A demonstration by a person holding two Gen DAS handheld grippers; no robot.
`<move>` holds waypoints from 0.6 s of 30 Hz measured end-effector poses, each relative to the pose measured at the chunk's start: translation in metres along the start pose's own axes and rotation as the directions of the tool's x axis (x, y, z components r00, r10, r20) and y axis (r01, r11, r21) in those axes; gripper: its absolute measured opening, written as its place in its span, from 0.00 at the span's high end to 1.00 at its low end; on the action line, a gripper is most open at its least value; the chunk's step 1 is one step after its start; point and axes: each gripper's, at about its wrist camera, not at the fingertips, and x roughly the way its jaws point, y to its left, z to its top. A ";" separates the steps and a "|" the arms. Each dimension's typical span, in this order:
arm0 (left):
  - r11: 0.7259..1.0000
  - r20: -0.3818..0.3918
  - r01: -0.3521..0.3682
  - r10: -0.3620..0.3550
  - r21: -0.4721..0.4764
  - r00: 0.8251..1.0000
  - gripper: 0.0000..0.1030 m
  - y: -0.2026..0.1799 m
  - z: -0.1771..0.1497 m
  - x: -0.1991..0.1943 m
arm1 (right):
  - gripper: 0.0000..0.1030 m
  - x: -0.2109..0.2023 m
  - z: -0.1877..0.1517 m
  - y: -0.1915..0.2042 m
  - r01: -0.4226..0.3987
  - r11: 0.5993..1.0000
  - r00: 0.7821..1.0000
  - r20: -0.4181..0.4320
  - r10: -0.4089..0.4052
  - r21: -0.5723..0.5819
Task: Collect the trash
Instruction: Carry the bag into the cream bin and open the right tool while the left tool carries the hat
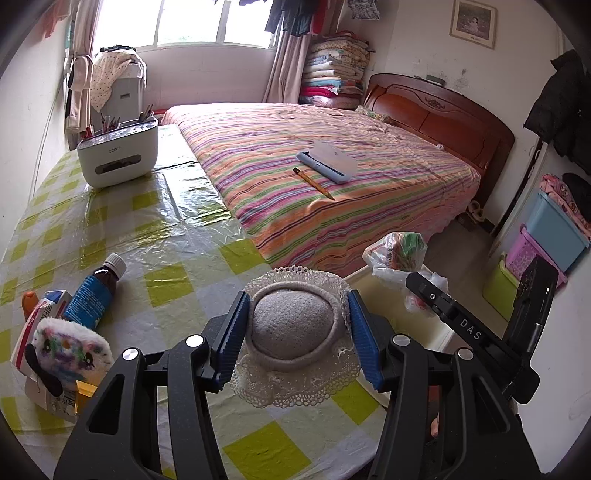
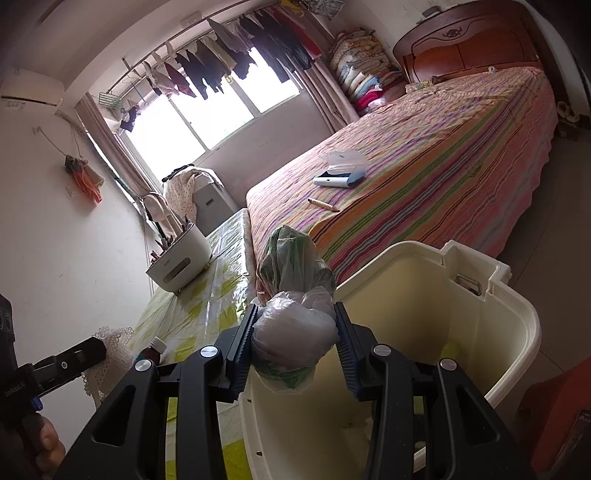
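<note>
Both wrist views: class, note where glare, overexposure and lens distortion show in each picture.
Left wrist view: the window is blown out white, the plastic table cover shows shiny glare, and the edges curve with dark fisheye corners. Right wrist view: backlit window, hanging clothes in silhouette, bed bowed and tilted.

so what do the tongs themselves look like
Both are alike: matte black frames with slotted cut-outs, round silver bolt heads at the joints, and blue ribbed pads on the two fingers. The right tongs, seen from the left camera, carry white "DAS" lettering. The left tongs show no lettering. No cables or sleeves show.
</note>
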 end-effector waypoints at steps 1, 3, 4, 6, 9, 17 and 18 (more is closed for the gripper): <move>1.000 -0.005 0.007 -0.007 0.003 1.000 0.49 -0.003 -0.001 0.002 | 0.62 -0.001 0.001 -0.001 0.012 1.000 1.000 0.005 -0.012 0.000; 1.000 -0.013 0.019 -0.019 0.013 1.000 0.49 -0.011 -0.004 0.007 | 0.62 -0.001 0.002 -0.004 0.026 1.000 1.000 0.007 -0.026 0.003; 1.000 -0.018 0.024 -0.024 0.018 1.000 0.49 -0.014 -0.005 0.010 | 0.62 -0.002 0.002 -0.006 0.035 0.999 0.999 0.008 -0.035 0.004; 0.999 -0.024 0.034 -0.034 0.024 0.999 0.49 -0.021 -0.007 0.013 | 0.62 -0.003 0.003 -0.011 0.044 0.999 0.999 0.010 -0.044 0.010; 0.998 -0.033 0.048 -0.047 0.030 0.998 0.49 -0.028 -0.009 0.017 | 0.62 -0.003 0.004 -0.017 0.053 0.998 0.999 0.005 -0.053 0.022; 0.998 -0.057 0.054 -0.052 0.033 0.997 0.49 -0.034 -0.010 0.026 | 0.55 0.005 0.003 -0.035 0.071 0.992 0.996 -0.052 -0.066 0.105; 0.998 -0.056 0.053 -0.051 0.032 0.997 0.49 -0.033 -0.011 0.026 | 0.55 0.005 0.002 -0.036 0.065 0.992 0.997 -0.056 -0.059 0.112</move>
